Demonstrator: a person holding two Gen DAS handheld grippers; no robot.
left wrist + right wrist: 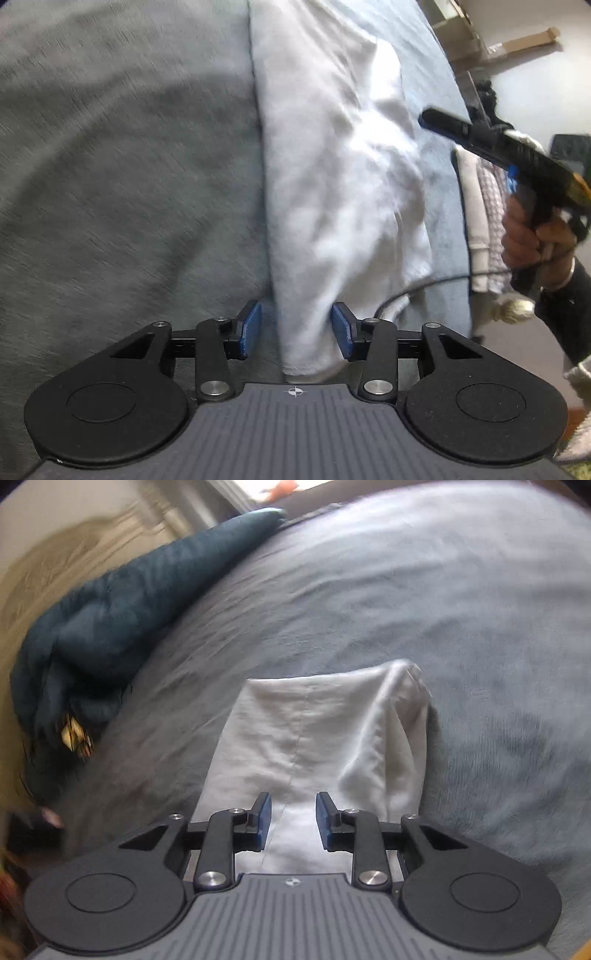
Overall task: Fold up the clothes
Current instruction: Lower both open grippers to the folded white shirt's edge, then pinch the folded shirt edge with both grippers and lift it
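White cloth (pixel 343 206) on grey bed (pixel 122 166), between spread fingers of left gripper (pixel 297 328). Right gripper (pixel 293 821) fingers likewise spread; blue jacket (pixel 110 609) at ten o'clock.

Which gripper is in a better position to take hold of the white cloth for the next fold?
Probably the left gripper: the hemmed end of the white cloth already lies between its open pads. The right gripper only hovers over flat cloth.

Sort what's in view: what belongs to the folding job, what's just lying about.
Job:
white garment
left gripper, open over it
right gripper, open over it

Lying about:
dark blue blanket
grey bedcover
hanging clothes
cardboard box
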